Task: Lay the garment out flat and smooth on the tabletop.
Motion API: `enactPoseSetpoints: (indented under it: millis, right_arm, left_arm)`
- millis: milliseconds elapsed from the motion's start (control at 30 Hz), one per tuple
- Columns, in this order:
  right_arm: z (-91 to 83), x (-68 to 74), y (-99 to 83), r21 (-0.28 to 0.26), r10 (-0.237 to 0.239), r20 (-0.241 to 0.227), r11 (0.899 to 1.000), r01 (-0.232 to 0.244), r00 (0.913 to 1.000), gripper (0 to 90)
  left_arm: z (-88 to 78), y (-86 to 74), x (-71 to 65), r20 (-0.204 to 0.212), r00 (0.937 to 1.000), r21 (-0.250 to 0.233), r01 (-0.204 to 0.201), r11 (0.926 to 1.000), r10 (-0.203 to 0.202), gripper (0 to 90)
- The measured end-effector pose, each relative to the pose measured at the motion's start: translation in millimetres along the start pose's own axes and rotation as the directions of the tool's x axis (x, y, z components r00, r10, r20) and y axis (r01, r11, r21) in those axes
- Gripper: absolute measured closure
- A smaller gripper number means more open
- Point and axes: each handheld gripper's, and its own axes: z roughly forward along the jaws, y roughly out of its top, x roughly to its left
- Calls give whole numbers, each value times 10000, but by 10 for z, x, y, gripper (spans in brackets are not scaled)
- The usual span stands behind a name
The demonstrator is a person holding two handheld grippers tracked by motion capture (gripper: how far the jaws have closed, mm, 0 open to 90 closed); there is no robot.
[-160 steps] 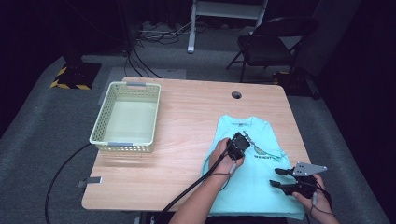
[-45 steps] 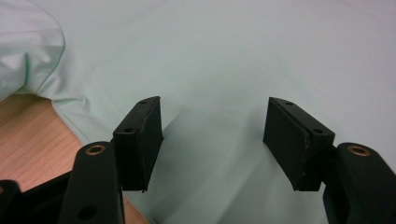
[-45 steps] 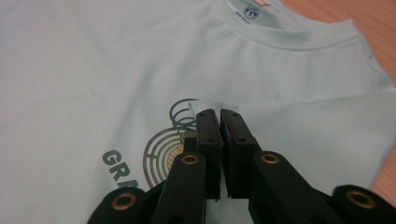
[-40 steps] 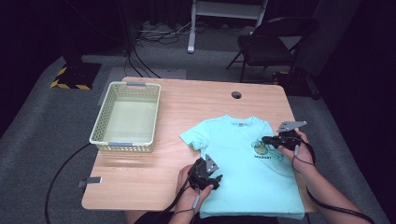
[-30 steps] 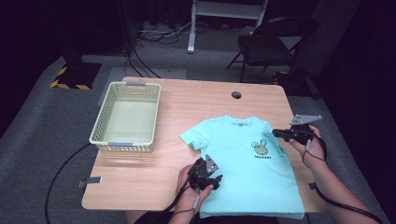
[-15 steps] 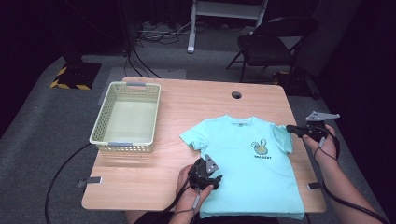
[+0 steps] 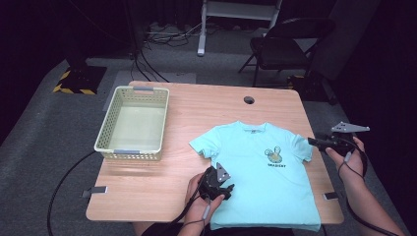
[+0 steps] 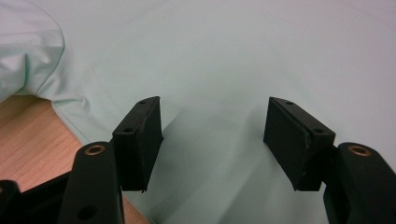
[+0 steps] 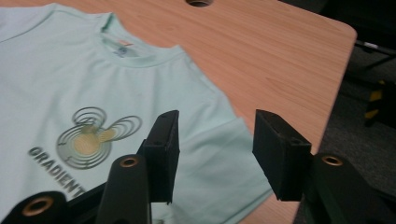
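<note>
A light turquoise T-shirt (image 7: 260, 167) with a round print and lettering on its chest lies spread flat, front up, on the right half of the wooden table (image 7: 196, 113). My left gripper (image 7: 222, 188) rests at the shirt's lower left. Its jaws stand apart over smooth fabric (image 8: 224, 56) and its pads (image 8: 144, 135) grip nothing. My right gripper (image 7: 312, 141) hovers at the table's right edge and points left at the shirt's right sleeve (image 7: 304, 147). Its jaws have just been opening. The sleeve (image 9: 233, 135) lies flat below them, and nothing is between them (image 9: 215, 135).
A pale mesh basket (image 7: 105, 130) sits on the table's left side. A round cable hole (image 7: 249, 100) is near the far edge. A dark chair (image 7: 290, 44) and floor cables lie beyond the table. Bare wood stretches between basket and shirt.
The right gripper travelled right from the chest print to the table's edge, drawing the right sleeve out flat, then its jaws parted. The shirt, folded earlier, lies spread. The left gripper stayed put.
</note>
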Motion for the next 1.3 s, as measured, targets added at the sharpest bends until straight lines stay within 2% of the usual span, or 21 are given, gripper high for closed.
enactPoseSetpoints:
  millis: [100,233,433,567,633,767,933,1300]
  right_arm:
    - [-23,113,-5,29,-435,-504,9990,437,9978,476]
    - [-43,326,-114,176,-985,-1371,9946,1019,9856,436]
    - [28,594,-486,842,-1382,-2068,9838,1584,9686,413]
    - [27,694,-634,831,-1494,-2350,9814,1730,9604,406]
    - [30,719,-673,819,-1525,-2456,9807,1773,9573,401]
    - [88,709,-739,1065,-1533,-2407,9773,1831,9584,387]
    - [133,691,-781,803,-1258,-2437,9855,1492,9617,352]
    - [274,683,-694,657,-1043,-2183,9904,1212,9703,342]
  left_arm:
    - [2,3,-6,-57,9999,-33,-111,9999,111,372]
    - [5,26,-12,-142,9998,-25,-146,9999,146,373]
    - [16,96,1,-176,9998,-151,32,9999,-35,373]
    - [60,98,7,-127,9999,-9,78,10000,-78,372]
    - [76,85,13,-109,9999,85,-23,10000,24,372]
    - [67,67,34,-39,10000,45,-9,10000,9,371]
    - [58,54,67,3,10000,8,-64,10000,64,373]
    - [56,56,326,1,10000,-9,-35,10000,35,373]
